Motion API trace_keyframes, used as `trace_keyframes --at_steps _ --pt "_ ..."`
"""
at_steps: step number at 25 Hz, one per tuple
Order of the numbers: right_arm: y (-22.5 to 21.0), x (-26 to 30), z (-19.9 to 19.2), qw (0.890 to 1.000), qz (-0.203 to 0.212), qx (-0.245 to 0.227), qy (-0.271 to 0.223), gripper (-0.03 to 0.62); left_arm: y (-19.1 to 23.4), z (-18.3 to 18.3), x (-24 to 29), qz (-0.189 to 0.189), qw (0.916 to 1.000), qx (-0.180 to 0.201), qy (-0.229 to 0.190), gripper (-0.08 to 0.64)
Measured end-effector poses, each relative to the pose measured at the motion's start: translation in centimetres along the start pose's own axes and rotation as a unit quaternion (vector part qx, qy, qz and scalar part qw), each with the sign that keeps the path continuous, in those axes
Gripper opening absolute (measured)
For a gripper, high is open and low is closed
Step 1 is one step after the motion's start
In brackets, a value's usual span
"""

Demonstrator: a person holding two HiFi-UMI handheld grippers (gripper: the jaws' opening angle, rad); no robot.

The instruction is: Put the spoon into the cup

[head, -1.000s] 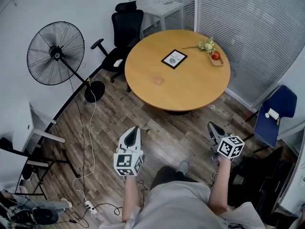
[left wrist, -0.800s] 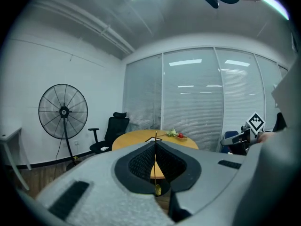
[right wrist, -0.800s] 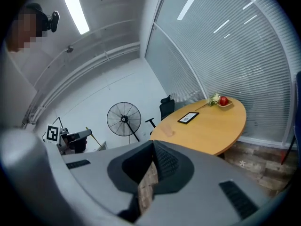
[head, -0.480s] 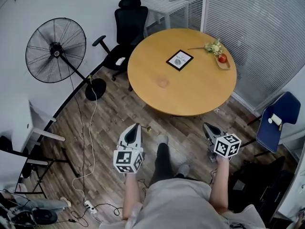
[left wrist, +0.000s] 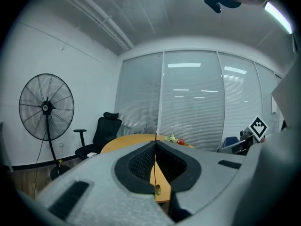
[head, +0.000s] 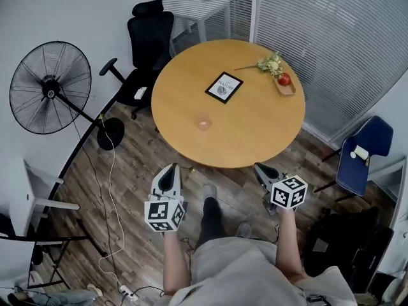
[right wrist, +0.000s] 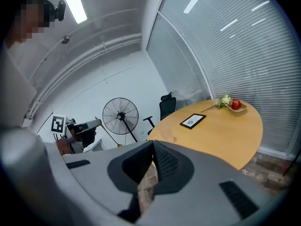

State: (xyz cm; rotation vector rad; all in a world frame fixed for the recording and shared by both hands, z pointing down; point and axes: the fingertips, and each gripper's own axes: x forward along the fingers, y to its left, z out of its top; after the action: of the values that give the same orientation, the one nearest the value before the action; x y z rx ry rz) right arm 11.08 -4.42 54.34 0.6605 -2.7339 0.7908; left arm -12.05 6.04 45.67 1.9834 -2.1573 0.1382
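Head view: looks down on a round wooden worktop (head: 255, 126) carrying a clear cup (head: 203, 122) near its front edge. Shows the left claw (head: 169, 169) and the right claw (head: 257, 167) held low over the floor, well apart from the cup, likely on the approach.

Left gripper view: pinched shut on a thin gold spoon (left wrist: 155, 168), stem upright between the jaws, probably for a straight drop into the cup.

Right gripper view: closed on nothing, pointed toward the worktop, apparently spare.
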Motion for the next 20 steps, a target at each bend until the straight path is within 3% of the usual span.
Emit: trace_keyframes --at_steps 6,10,20 --pt "0.1 5.5 1.7 0.999 0.008 0.042 -0.029 -0.012 3.3 -0.3 5.6 -0.011 0.9996 0.019 0.02 0.01" --pt "0.2 10.1 3.3 0.999 0.011 0.022 -0.02 -0.012 6.6 -0.1 11.0 -0.028 0.9992 -0.018 0.022 0.011" --pt "-3.7 16.8 8.7 0.996 -0.069 0.016 -0.053 -0.004 11.2 3.2 21.8 -0.103 0.9945 0.004 0.019 0.011"
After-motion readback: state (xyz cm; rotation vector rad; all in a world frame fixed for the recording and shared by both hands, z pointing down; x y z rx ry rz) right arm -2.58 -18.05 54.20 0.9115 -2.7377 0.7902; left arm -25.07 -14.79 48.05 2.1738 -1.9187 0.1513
